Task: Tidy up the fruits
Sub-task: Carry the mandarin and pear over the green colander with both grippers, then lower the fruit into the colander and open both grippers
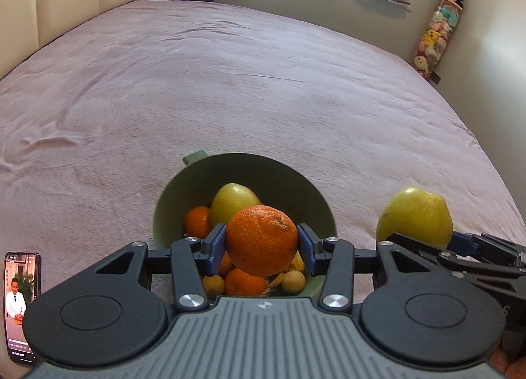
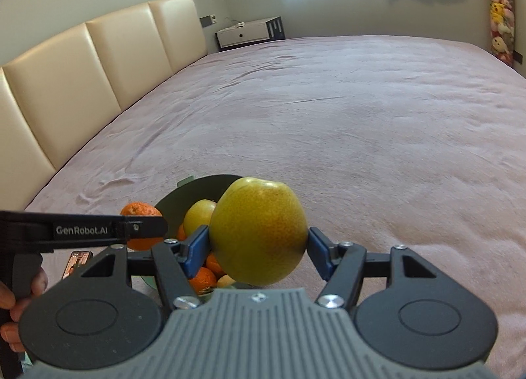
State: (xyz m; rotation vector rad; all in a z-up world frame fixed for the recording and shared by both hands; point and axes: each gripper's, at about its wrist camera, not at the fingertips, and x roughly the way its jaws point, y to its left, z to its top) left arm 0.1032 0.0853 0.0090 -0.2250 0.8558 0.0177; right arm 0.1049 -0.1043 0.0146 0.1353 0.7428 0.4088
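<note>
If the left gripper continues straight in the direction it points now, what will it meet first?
Probably the green bowl. The left gripper, shut on an orange, points down into it, so the orange would likely meet the pear in the bowl or the small oranges there first. Depth is hard to judge.

surface: bed (image 1: 230, 83) with pinkish cover | on it: green bowl (image 1: 263, 171) holding fruit, near the front edge | phone (image 1: 21, 306), front left

The left tool (image 1: 262, 244) is clamped on an orange (image 1: 262, 240), its blue pads pressing both sides. The right tool (image 2: 258, 242) grips a pear (image 2: 258, 231) likewise. Both point downward, side by side; a hand (image 2: 14, 310) holds the left tool's handle.
</note>
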